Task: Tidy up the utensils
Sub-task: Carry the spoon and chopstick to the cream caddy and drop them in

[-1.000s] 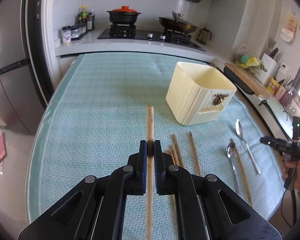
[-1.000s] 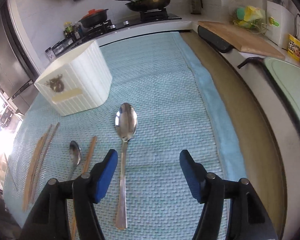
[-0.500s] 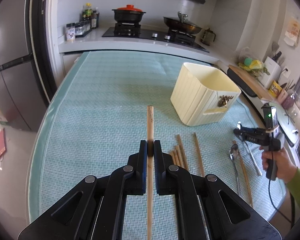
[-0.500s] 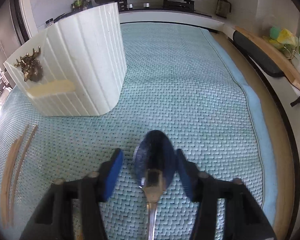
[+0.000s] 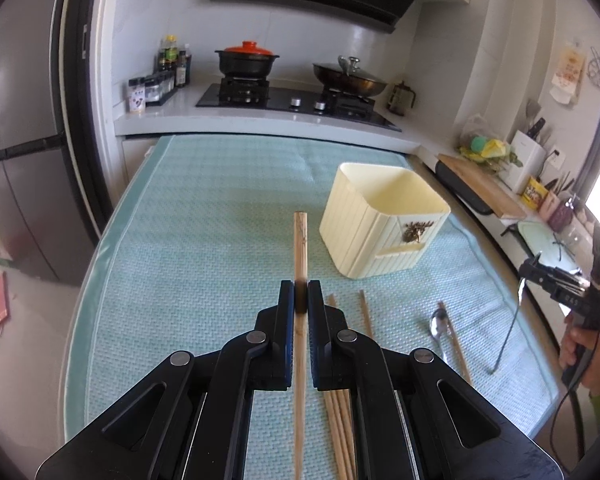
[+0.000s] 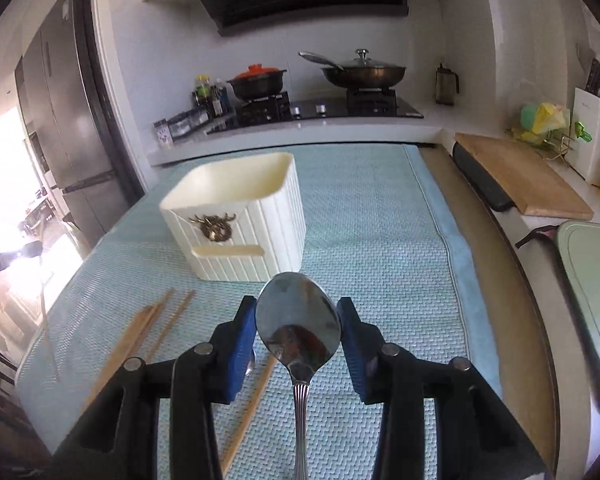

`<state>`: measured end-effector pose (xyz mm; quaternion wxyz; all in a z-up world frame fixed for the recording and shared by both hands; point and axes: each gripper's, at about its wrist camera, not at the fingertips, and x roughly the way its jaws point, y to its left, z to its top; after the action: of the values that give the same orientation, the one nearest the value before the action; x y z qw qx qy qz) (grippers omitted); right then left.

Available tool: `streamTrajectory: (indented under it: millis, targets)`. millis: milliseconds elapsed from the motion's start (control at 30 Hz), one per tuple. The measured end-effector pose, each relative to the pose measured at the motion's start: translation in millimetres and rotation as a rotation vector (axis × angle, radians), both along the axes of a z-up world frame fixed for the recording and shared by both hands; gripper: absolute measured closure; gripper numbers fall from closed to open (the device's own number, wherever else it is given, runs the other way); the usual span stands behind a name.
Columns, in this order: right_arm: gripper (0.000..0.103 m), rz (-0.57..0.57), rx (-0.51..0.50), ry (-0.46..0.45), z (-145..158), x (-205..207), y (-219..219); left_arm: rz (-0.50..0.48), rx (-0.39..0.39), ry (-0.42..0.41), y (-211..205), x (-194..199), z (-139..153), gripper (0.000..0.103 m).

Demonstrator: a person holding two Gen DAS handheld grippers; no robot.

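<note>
Utensils: left gripper (image 5: 301, 300) clenched on one pale wooden chopstick (image 5: 300, 248), tip toward cream holder (image 5: 384, 220) | right gripper (image 6: 298, 320) jaws just closed, pinching one shiny spoon (image 6: 298, 320) by its bowl, now lifted off the teal mat (image 5: 188, 248) | mat: several chopsticks (image 5: 342, 412), one small spoon (image 5: 438, 326).

A pale teal mat (image 5: 188, 264) with a woven basket pattern covers the table. The ribbed cream box (image 5: 380, 236) bears a brass-coloured stag head (image 6: 214, 226). The chopstick (image 5: 300, 248) is light brown bamboo, as are the chopsticks (image 6: 152, 320) lying loose. The spoon (image 6: 298, 320) is shiny silver with a fluted handle. The right gripper (image 6: 298, 330) has blue pads on black arms; the left gripper (image 5: 301, 300) is black. A black pot (image 5: 246, 62) has a red lid
</note>
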<state>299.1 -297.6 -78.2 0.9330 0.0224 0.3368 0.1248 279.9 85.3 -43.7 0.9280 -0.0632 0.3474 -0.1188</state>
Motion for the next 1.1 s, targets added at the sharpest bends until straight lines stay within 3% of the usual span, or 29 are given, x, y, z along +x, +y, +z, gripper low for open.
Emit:
streamTrajectory:
  millis: [233, 733, 1100]
  targets:
    - [0.062, 0.009, 0.007, -0.104, 32.1, -25.2, 2.8, -0.021, 0.002, -0.044, -15.6, -5.5, 20.5, 0.099]
    - [0.063, 0.032, -0.007, -0.159, 65.9, -16.5, 13.6, -0.053, -0.042, -0.072, -34.8, 5.8, 43.7, 0.099]
    - [0.063, 0.090, -0.001, -0.243, 141.2, 22.9, 36.5, -0.094, -0.088, -0.174, -63.7, 65.6, 122.4, 0.099]
